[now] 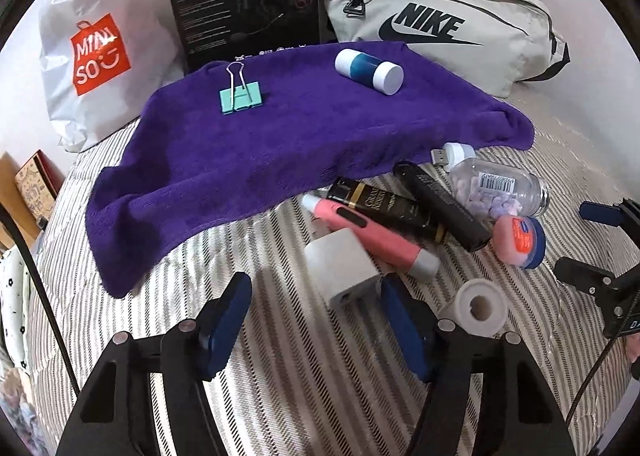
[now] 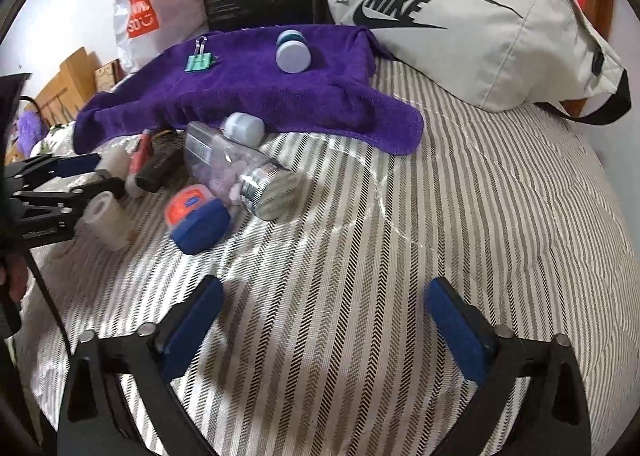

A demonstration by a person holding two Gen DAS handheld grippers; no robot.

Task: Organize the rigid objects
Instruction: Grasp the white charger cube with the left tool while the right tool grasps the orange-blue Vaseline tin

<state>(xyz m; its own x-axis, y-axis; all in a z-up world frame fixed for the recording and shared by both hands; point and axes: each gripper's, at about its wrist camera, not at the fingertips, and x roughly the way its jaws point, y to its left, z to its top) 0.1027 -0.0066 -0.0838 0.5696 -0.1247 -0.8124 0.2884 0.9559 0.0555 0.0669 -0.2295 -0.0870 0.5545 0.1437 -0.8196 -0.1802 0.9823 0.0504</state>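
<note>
Both grippers spread wide, nothing held. Left gripper (image 1: 314, 310) hovering low over striped bedspread (image 1: 280, 376), white charger cube (image 1: 340, 270) just ahead between blue fingertips (image 1: 224, 316), slightly blurred, contact unclear. Right gripper (image 2: 324, 320) over bare bedspread, well apart from pile.

Pile just past left gripper, all lying flat and touching or overlapping: pink pen-shaped device (image 1: 376, 234) on top of cube's far edge, black-gold tube (image 1: 392, 211) across it, black stick (image 1: 444, 207) beside that, clear pill bottle (image 1: 498, 185) behind, white USB plug (image 1: 454, 153) at towel edge. Pink Vaseline tin (image 1: 520, 242) on its side, right of stick. White tape roll (image 1: 478, 308) on its side near left gripper's right finger.

Purple towel (image 1: 300, 135) spread beyond pile, draped over something raised. On towel: teal binder clip (image 1: 240, 95) left, blue-white bottle (image 1: 370, 69) lying right, well apart.

Behind towel: black box (image 1: 244, 3) upright, Miniso bag (image 1: 100, 55) left, grey Nike bag (image 1: 440, 19) right.
</note>
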